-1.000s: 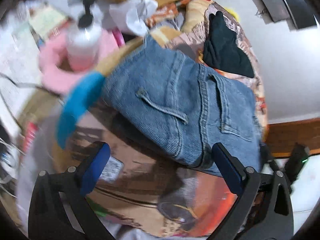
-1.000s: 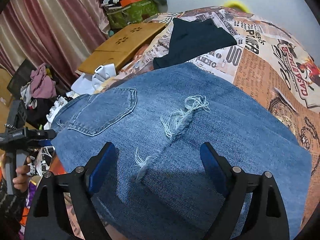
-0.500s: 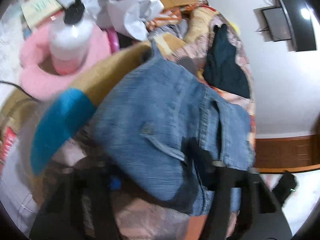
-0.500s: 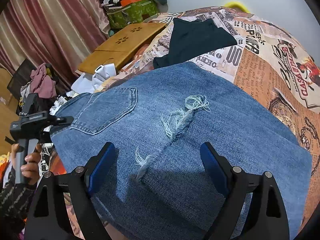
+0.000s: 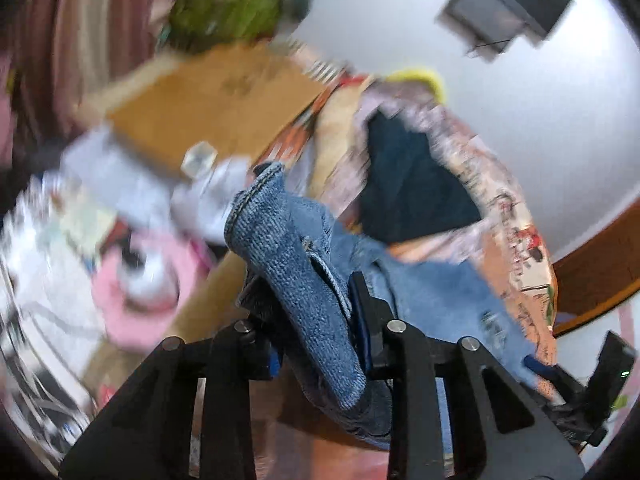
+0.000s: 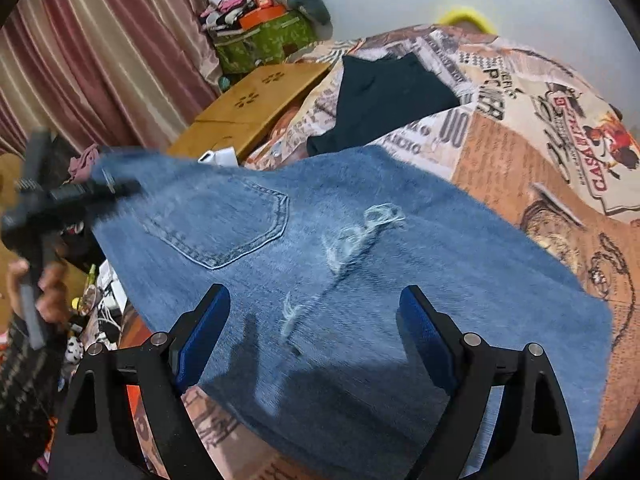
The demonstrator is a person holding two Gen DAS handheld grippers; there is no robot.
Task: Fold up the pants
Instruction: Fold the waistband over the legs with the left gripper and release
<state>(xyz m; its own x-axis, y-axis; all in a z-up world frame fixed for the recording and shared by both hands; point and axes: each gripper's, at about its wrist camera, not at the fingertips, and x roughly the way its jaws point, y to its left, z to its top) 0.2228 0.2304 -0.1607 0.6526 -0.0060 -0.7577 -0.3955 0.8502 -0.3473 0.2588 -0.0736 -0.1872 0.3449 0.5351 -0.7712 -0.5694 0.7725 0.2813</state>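
Left wrist view: the left gripper (image 5: 316,320), its jaws having just been closing, is pinching the jeans (image 5: 304,280) waistband at frame centre and lifting it to fold across, while the right gripper (image 6: 312,320) is hovering spread above denim on the bed (image 6: 560,120).

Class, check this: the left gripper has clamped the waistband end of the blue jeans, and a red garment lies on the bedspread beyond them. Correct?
Not quite. The garment on the bedspread is black, as the right wrist view shows. The left gripper does clamp the jeans at the waistband end.
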